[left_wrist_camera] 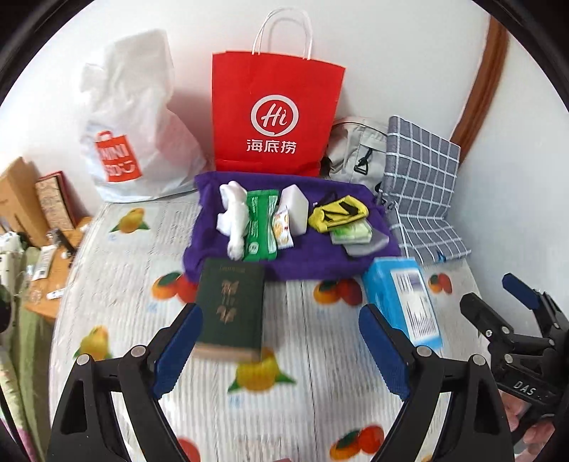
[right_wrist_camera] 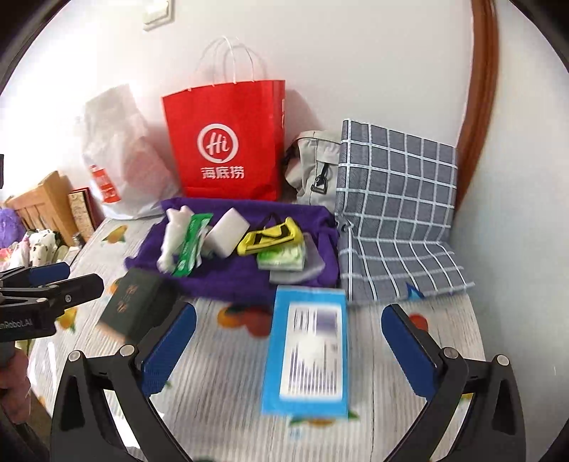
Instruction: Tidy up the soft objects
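Both claws wide apart, empty: left claw (left_wrist_camera: 277,352) over dark green hardcover book (left_wrist_camera: 231,312), right claw (right_wrist_camera: 290,352) over blue cardboard box (right_wrist_camera: 307,352); soft items gathered on purple cloth (left_wrist_camera: 302,263) at twelve o'clock, hard ones kept off.

A lived-in home room, by its contents. The bench (left_wrist_camera: 117,270) wears a household oilcloth printed with oranges. Shopping bags lean on a plain white wall: a red paper bag (left_wrist_camera: 275,110) at centre, a white plastic bag (left_wrist_camera: 135,117) upper left. A wall switch (right_wrist_camera: 158,12) sits top left in the right-wrist view, wooden furniture (right_wrist_camera: 42,206) at mid-left.
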